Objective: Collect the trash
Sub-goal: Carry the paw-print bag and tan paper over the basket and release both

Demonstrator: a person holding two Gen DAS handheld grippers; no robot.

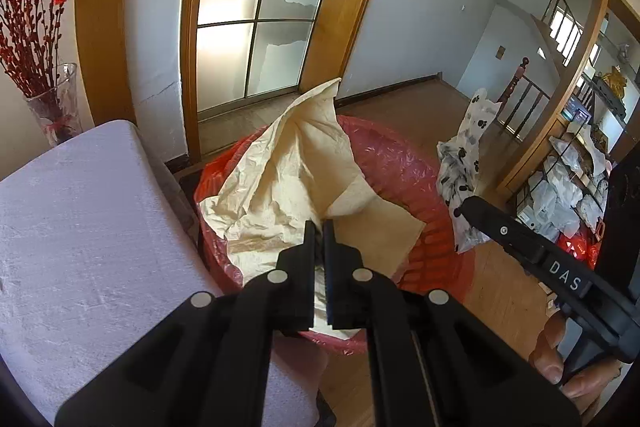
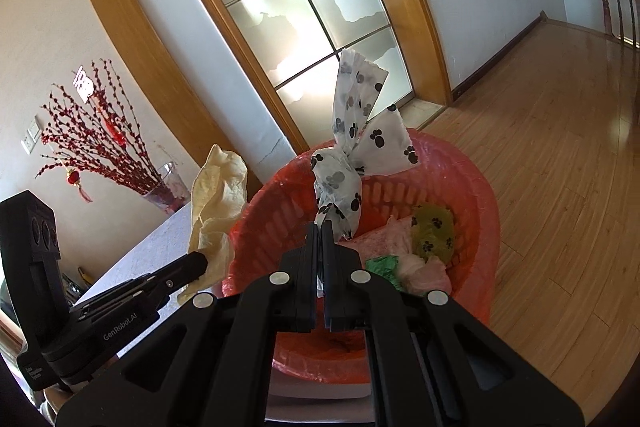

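Note:
My left gripper point(image 1: 319, 227) is shut on a crumpled cream paper napkin point(image 1: 288, 171), held over the red bin point(image 1: 404, 163) lined with a pink bag. In the right wrist view that same napkin point(image 2: 218, 203) hangs from the left gripper point(image 2: 200, 261) at the bin's left rim. My right gripper point(image 2: 319, 227) is shut on a white paw-print tissue point(image 2: 356, 147), which stands up above the red bin point(image 2: 476, 195). From the left wrist view the paw-print tissue point(image 1: 464, 163) and the right gripper point(image 1: 464, 205) are to the right of the bin. Green and pink scraps point(image 2: 420, 247) lie inside the bin.
A table with a pale cloth point(image 1: 80, 227) stands left of the bin, with a glass vase of red branches point(image 1: 52, 107) behind it. A frosted glass door point(image 1: 260, 7) is beyond. Wooden floor point(image 2: 560, 167) spreads right. A wire shelf with bags point(image 1: 568, 183) stands at the right.

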